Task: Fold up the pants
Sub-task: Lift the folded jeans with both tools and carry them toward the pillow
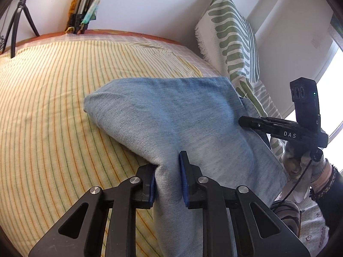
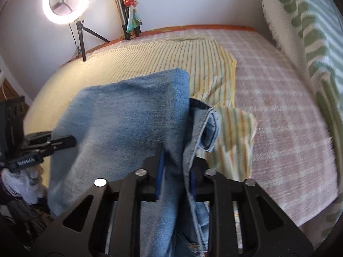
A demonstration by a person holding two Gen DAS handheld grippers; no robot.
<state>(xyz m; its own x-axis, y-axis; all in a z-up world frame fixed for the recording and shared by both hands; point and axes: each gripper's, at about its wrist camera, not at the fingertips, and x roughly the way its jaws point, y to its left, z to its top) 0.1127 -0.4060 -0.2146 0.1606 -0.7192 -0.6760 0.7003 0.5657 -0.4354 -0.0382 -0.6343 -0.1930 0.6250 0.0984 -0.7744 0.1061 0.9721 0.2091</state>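
Light blue denim pants (image 1: pixel 171 111) lie folded over on the striped bed cover (image 1: pixel 53 107). In the left wrist view my left gripper (image 1: pixel 168 177) is shut on a raised fold at the near edge of the denim, which fills the gap between its blue pads. My right gripper (image 1: pixel 243 121) comes in from the right and meets the pants' right edge. In the right wrist view the right gripper (image 2: pixel 176 171) is shut on a bunch of the pants (image 2: pixel 128 111) beside the seamed edge, and the left gripper (image 2: pixel 71 140) touches the cloth at the left.
A green-patterned throw (image 1: pixel 231 38) hangs at the bed's right side. A pink checked blanket (image 2: pixel 278 117) covers the right part of the bed. A ring light (image 2: pixel 66 0) on a tripod stands by the far wall. A person's gloved hand (image 1: pixel 300 162) holds the right gripper.
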